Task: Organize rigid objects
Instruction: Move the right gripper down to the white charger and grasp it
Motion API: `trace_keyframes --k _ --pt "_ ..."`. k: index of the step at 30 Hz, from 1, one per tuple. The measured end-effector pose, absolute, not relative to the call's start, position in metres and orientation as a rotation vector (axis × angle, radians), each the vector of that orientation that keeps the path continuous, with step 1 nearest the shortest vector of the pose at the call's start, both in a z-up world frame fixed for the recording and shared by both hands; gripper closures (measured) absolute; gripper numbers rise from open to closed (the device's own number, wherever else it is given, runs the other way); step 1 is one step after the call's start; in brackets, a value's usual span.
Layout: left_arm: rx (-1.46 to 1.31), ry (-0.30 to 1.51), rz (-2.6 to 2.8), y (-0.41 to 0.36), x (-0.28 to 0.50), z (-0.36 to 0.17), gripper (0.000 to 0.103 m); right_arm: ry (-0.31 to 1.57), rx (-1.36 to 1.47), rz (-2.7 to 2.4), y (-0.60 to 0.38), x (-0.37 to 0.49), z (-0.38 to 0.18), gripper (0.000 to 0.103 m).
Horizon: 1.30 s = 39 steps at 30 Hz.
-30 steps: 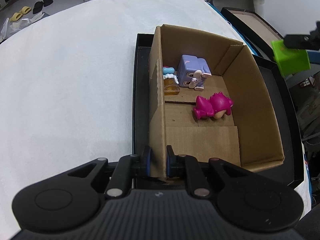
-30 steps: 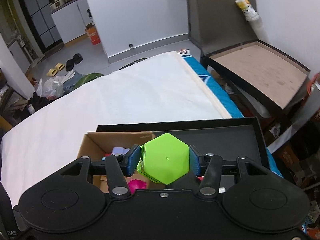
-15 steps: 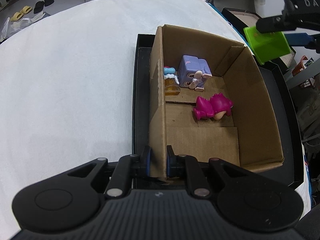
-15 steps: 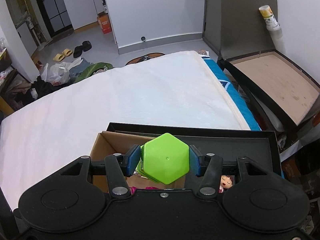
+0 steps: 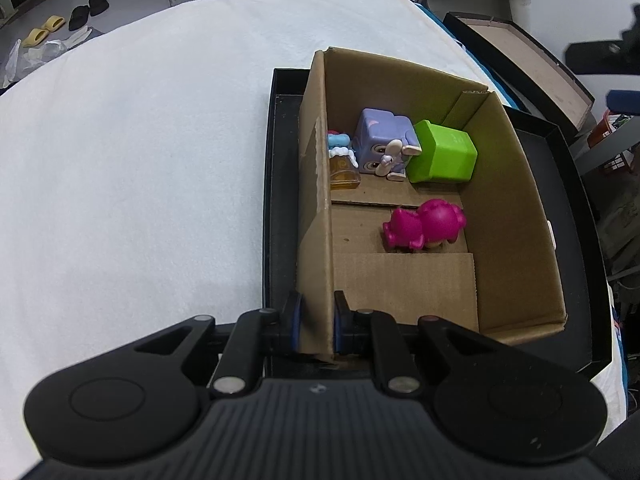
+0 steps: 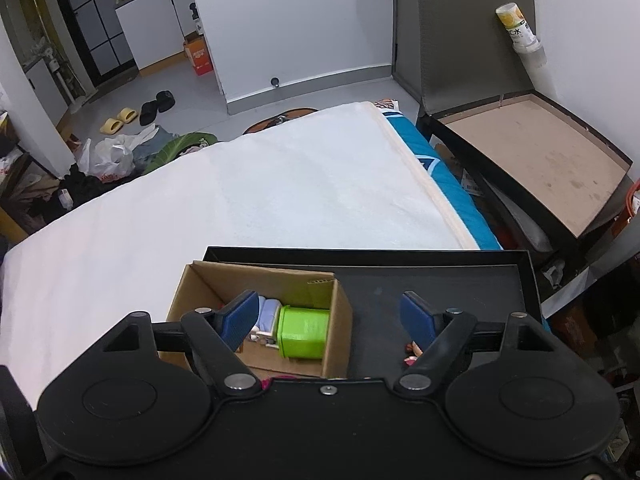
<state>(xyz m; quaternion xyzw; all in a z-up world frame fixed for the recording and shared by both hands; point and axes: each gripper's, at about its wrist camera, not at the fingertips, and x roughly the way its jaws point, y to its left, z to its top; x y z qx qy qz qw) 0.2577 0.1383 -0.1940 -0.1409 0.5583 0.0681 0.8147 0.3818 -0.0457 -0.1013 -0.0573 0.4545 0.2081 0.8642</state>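
A cardboard box (image 5: 516,208) stands in a black tray (image 5: 280,184) on a white sheet. In the box lie a green hexagonal block (image 5: 444,154), a purple cube toy (image 5: 382,140), a small amber bottle toy (image 5: 342,166) and a magenta figure (image 5: 428,226). My left gripper (image 5: 316,318) is shut on the box's near left wall. My right gripper (image 6: 330,316) is open and empty, above the box (image 6: 340,320); the green block (image 6: 304,332) lies below it.
A small doll figure (image 6: 412,354) lies on the tray (image 6: 440,284) right of the box. An open dark case (image 6: 532,148) stands beyond the bed's right edge. The white sheet (image 5: 140,160) spreads to the left.
My right gripper opened and let go of the green block, which now lies in the box's far right corner next to the purple cube. The left gripper has not moved.
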Motion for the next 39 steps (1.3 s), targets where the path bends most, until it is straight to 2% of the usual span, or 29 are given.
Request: trace_keyframes --k 9,20,27,31,39 --pt "-0.290 1.201 0.159 0.133 0.260 -0.195 0.089 0.959 -0.088 0.417 -0.081 0.383 -0.101 0.025" --pt "-0.267 1.215 0.178 0.129 0.264 -0.195 0.090 1.016 -0.022 0.373 -0.132 0.387 -0.129 0.025" --pt "-0.237 1.227 0.193 0.123 0.267 -0.195 0.091 1.059 0.017 0.357 -0.152 0.385 -0.157 0.020" --pt "-0.224 1.234 0.201 0.121 0.268 -0.197 0.091 1.062 0.007 0.358 -0.157 0.381 -0.175 0.012" --pt "-0.199 1.253 0.213 0.117 0.272 -0.199 0.091 1.084 -0.016 0.381 -0.160 0.375 -0.212 0.012"
